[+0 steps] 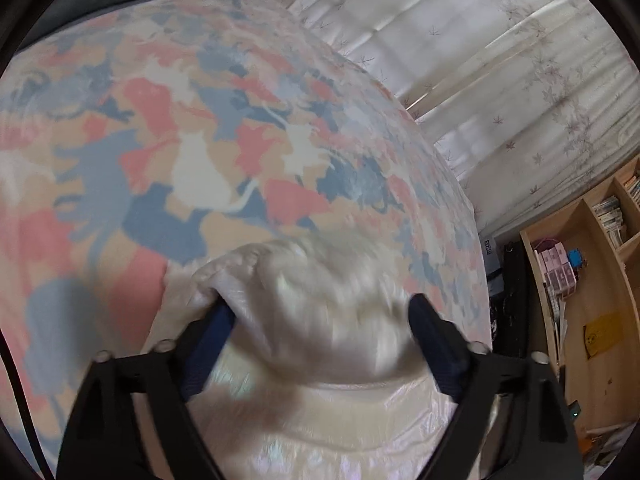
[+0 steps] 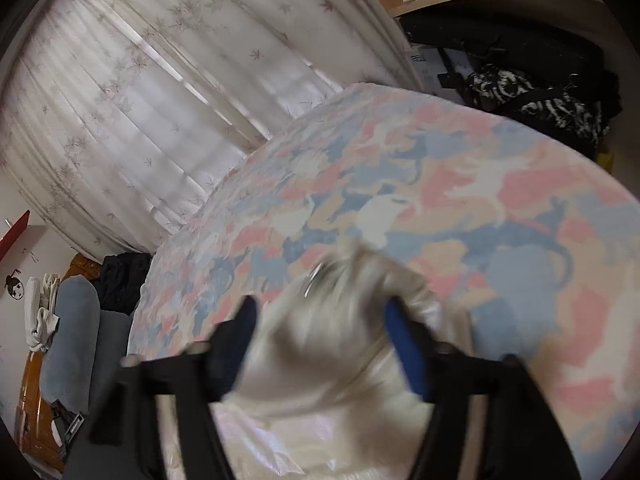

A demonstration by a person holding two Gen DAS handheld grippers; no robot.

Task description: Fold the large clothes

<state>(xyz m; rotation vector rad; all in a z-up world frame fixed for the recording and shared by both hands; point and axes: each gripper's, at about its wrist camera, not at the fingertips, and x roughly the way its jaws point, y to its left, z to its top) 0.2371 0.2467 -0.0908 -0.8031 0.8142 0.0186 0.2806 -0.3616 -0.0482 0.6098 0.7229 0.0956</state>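
Observation:
A shiny cream-white padded garment [image 1: 320,420] lies on the bed, whose cover [image 1: 192,128] has pink, blue and beige cat shapes. A bunched, blurred fold of it rises between the blue-padded fingers of my left gripper [image 1: 320,302]. The jaws stand wide, and the pads do not visibly press on the cloth. In the right wrist view the same garment [image 2: 320,432] heaps up between the fingers of my right gripper [image 2: 320,304], whose jaws are also spread wide. A small metal ring [image 2: 316,276] shows on the blurred fold there.
A pale leaf-print curtain [image 1: 500,60] hangs along the bed's far side. A wooden bookshelf [image 1: 580,280] stands past the bed's end, with dark bags [image 2: 540,100] on the floor beside it. A blue-grey pillow [image 2: 72,332] lies at the head end.

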